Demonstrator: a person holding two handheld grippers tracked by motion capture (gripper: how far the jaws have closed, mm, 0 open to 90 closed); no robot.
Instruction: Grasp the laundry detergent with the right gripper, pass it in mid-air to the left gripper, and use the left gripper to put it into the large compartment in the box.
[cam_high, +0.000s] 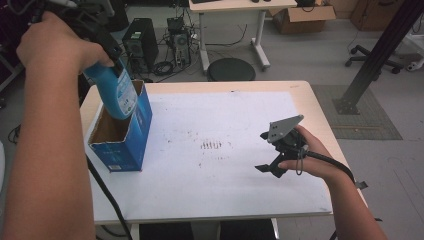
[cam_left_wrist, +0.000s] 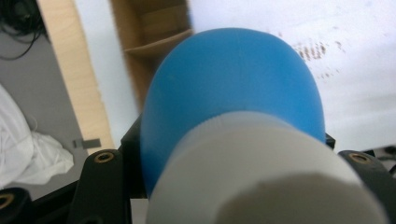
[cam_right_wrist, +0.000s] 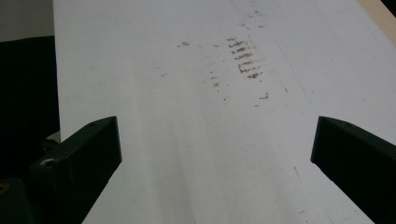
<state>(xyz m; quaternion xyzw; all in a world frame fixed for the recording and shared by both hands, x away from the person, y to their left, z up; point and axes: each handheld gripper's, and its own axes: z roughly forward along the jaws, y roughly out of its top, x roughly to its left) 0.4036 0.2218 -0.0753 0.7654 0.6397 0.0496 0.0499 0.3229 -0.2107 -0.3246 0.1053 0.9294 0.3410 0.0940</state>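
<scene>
My left gripper is shut on a blue bottle with a white cap, gripping it near the top at the table's far left. The bottle hangs tilted, and its lower end is at the open top of a blue cardboard box. The box's brown inside shows beyond the bottle. My right gripper is held low over the right half of the white sheet. It is open, with nothing between its jaws.
A white sheet with brown smudges covers the wooden table. On the floor beyond the far edge are computer towers, cables, a round black stool and another desk. A black post rises at the right.
</scene>
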